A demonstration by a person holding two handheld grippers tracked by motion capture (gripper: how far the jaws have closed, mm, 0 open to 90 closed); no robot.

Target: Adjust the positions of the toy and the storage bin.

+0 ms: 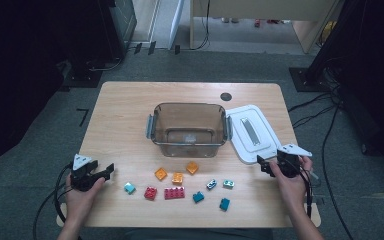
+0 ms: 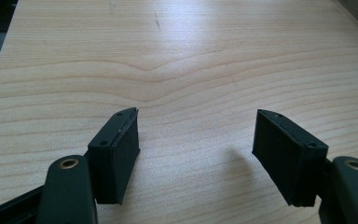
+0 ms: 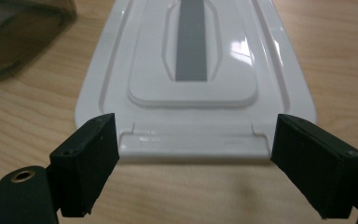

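Just below the centre of the high view, a clear smoky container [image 1: 189,129] stands open on the wooden table [image 1: 125,105], and its white lid [image 1: 252,132] lies flat on the table right of it, near the container's right wall; whether the two touch cannot be told. The lid has a grey strip along its raised middle.

At the lower right of that view, the right gripper [image 1: 269,165] is held in the person's right hand [image 1: 291,176], its jaws pointing toward the lid's near edge. In the right gripper view the right gripper [image 3: 193,163] has its jaws spread wide, one on either side of the lid's [image 3: 193,70] near tab; the pads do not press on it and nothing is pinched between them. The container's corner [image 3: 18,37] shows at the upper left of that frame.

At the lower left of the high view, the left gripper [image 1: 105,172] sits in the left hand [image 1: 82,192], well apart from the container. In the left gripper view the left gripper [image 2: 196,154] is parted, with bare table [image 2: 186,60] between its pads.

Along the lower middle of the high view lie small toy bricks [image 1: 180,186]: orange ones nearest the container, red ones below them, teal and pale blue ones to either side.
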